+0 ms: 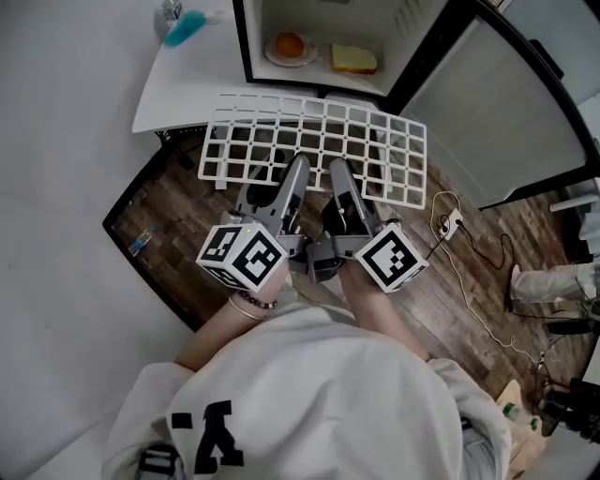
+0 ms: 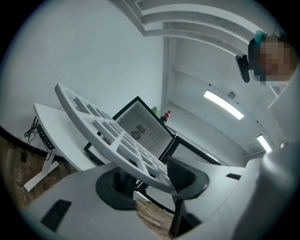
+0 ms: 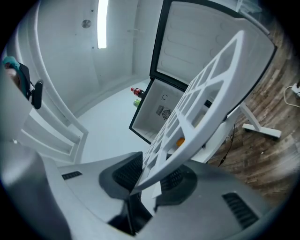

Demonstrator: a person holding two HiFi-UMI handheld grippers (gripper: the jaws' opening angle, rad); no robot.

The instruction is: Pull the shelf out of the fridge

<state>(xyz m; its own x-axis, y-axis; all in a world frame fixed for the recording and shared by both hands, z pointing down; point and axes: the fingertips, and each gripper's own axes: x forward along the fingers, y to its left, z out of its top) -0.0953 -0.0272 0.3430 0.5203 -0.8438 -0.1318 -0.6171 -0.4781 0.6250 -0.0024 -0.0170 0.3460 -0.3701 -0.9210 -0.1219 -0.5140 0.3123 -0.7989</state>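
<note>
Shelf [image 1: 317,142] flat outside open fridge [image 1: 323,23], long axis left-to-right.

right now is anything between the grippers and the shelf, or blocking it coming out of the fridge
Nothing visible does. The left gripper and the right gripper both clamp the near edge of the shelf, and the shelf is already fully outside the fridge.

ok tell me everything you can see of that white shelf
The shelf is a flat white rectangular grid of square openings, plastic-looking. It is fully out of the open fridge, held roughly level above the wooden floor in front of it. The left gripper and right gripper clamp its near edge, side by side.
</note>
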